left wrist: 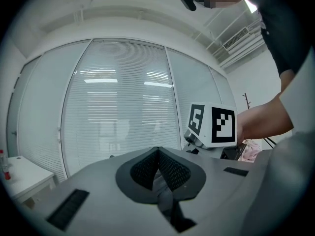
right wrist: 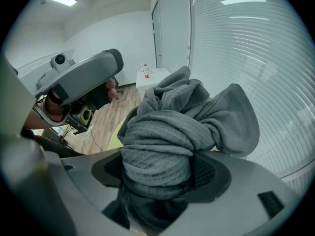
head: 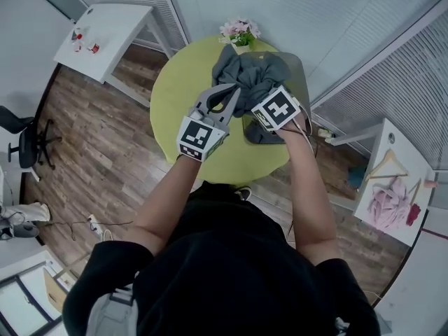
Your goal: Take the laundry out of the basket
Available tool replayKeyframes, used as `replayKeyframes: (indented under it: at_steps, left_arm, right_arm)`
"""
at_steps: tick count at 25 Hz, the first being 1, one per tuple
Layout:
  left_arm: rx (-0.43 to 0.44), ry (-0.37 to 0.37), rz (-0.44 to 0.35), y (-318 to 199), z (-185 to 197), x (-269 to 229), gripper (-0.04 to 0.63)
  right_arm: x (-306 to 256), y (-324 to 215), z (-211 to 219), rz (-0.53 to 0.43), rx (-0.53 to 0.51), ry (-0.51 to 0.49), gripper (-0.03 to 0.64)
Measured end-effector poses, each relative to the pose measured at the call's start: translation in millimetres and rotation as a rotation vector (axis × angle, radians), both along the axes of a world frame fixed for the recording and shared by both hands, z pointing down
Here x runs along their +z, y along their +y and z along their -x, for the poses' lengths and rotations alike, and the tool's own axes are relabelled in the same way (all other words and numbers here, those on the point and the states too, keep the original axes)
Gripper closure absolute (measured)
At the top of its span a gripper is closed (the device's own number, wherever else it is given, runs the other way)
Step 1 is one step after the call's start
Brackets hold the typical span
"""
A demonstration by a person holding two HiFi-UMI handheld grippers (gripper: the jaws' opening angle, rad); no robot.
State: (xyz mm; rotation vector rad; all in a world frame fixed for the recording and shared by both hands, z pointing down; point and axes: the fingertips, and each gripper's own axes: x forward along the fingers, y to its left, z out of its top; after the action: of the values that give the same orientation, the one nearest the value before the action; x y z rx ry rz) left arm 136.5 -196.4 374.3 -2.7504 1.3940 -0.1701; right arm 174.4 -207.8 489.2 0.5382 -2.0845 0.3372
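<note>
– Grey ribbed cloth, that's what the left gripper (left wrist: 158, 168) has, then?

– Yes. In the left gripper view its jaws are drawn together, the pads meeting at the tips, and a thin strip of the grey garment (head: 253, 75) is nipped between them lower down.

– And where is it in the head view?

– At the left of the pair, held above the round yellow-green table (head: 175, 96), with its tips at the near left edge of the bundle.

– Which way does the garment lie?

– It is crumpled, so there is no clean long axis. From above, the heap is wider from left to right than from front to back. It hangs over the far part of the table, just short of the pot of pink flowers (head: 239, 31). There is a greyish shape under and behind it, and I cannot tell what that is.

– Now the right gripper (right wrist: 160, 173)?

– Its jaws stand wide apart, yet they are not empty. A thick roll of the same cloth fills the gap, and both pads press on it. The roll runs across from pad to pad, loose folds bulge out beyond the tips, and one rounded lobe sticks out to the right.

– So both hold the one piece?

– Both do, the left by a thin edge and the right by a fat bunch. The two grippers are close together in the head view, and the cloth sits between and beyond them.
</note>
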Motion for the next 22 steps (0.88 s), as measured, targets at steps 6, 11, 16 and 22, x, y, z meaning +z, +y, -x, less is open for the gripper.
replayKeyframes:
  at_steps: [6,11,16,22]
  left_arm:
    - [-0.019,-0.009,-0.019,14,27,-9,0.586]
    - [-0.026,0.001,-0.041,16,55,-15,0.586]
    - [-0.053,0.0,-0.056,16,94,-17,0.586]
    - [-0.119,0.012,-0.04,23,151,-9,0.586]
  right_arm:
    - [-23,6,31,-0.038,-0.034,-0.022,0.256]
    - [-38,9,65,-0.057,-0.064,-0.014,0.256]
    - [-41,13,104,-0.06,-0.1,0.007,0.255]
    - [-35,24,162,-0.035,-0.153,-0.022,0.256]
